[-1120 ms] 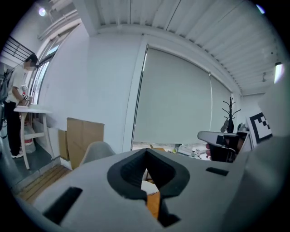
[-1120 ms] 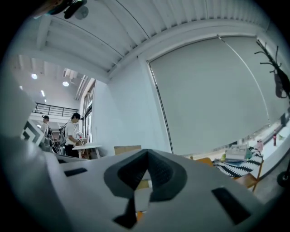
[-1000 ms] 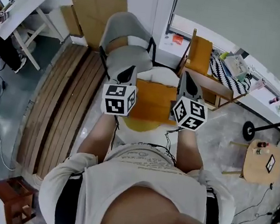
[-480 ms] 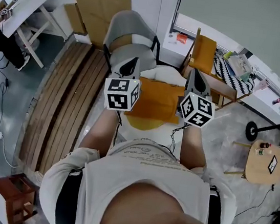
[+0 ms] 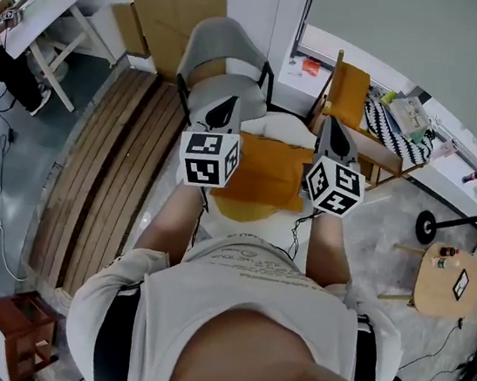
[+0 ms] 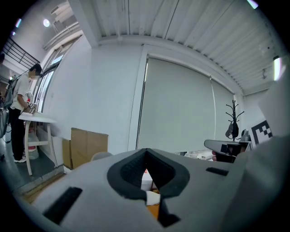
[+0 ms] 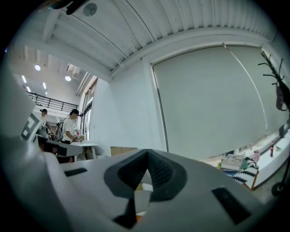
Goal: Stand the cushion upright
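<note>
An orange cushion (image 5: 267,176) lies flat on a white seat (image 5: 269,128) right in front of me in the head view. My left gripper (image 5: 222,109) hovers over the cushion's left edge, and my right gripper (image 5: 329,124) over its right edge. Both point away from me, with their jaws together and nothing between them. In the left gripper view the shut left gripper (image 6: 146,153) fills the lower half, and a sliver of the orange cushion (image 6: 154,211) shows through the gap. The right gripper view shows the right gripper (image 7: 147,155) shut the same way.
A grey chair (image 5: 218,50) stands just beyond the seat, with cardboard sheets (image 5: 171,9) against the wall behind. A wooden chair (image 5: 347,95) with an orange pad is at the right, wooden slats (image 5: 108,176) on the left floor, a round stool (image 5: 442,280) at far right.
</note>
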### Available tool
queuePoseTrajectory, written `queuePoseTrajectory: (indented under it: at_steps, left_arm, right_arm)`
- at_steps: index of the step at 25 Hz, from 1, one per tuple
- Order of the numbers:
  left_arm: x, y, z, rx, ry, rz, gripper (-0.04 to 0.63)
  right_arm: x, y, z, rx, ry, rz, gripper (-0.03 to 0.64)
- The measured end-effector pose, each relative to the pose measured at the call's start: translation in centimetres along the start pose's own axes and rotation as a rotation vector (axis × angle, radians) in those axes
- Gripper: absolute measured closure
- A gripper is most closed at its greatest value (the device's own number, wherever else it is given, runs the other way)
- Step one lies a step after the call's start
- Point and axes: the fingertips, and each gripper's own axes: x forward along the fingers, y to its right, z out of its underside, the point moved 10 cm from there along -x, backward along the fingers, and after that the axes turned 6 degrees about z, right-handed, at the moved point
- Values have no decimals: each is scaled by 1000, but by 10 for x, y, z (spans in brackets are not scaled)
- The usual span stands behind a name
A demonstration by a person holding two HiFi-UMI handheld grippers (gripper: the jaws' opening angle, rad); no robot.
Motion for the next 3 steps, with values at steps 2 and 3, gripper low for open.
queuePoseTrajectory:
  at_steps: [2, 3]
  left_arm:
    - [1, 1, 1, 1, 1, 0, 575]
    - [1, 1, 1, 1, 1, -1, 575]
  right_arm:
    - [1, 2, 0, -2, 1, 3, 591]
    - [2, 3, -1, -2, 1, 4, 591]
